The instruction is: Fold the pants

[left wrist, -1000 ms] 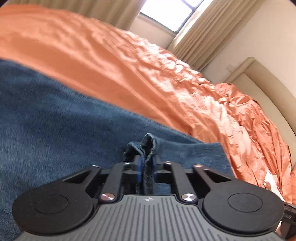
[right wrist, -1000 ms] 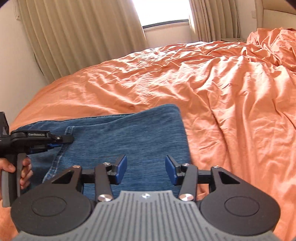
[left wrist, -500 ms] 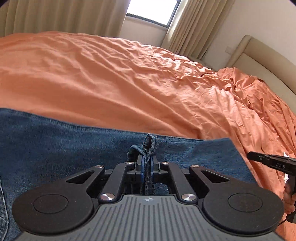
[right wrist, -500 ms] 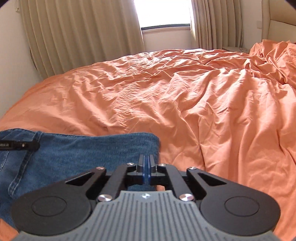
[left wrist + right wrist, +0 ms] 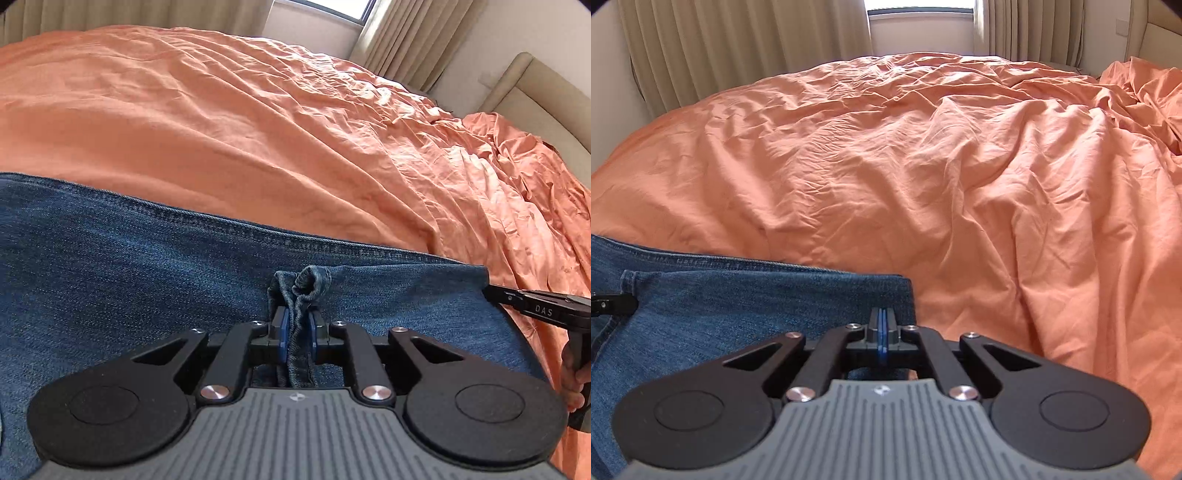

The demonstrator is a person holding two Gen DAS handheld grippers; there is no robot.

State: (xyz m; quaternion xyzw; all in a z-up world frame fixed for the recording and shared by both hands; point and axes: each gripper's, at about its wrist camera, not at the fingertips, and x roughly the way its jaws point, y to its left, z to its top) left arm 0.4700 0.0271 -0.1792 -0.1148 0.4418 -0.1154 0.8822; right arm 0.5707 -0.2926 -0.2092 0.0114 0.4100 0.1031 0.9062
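My left tool point(image 5: 297, 326): blue pads pinched tight on bunched fold of pants point(image 5: 147, 280), denim puckered in soft ridge above tips. My right tool point(image 5: 882, 330): pads pressed flat together at pants' right edge; whether cloth sits between them, cannot tell. Pants lie flat on bed point(image 5: 923, 166), blue grainy denim, stitched seam along far edge, straight corner on right. Bed cover orange, thin, finely wrinkled. Beige pleated curtains point(image 5: 720, 44) behind.
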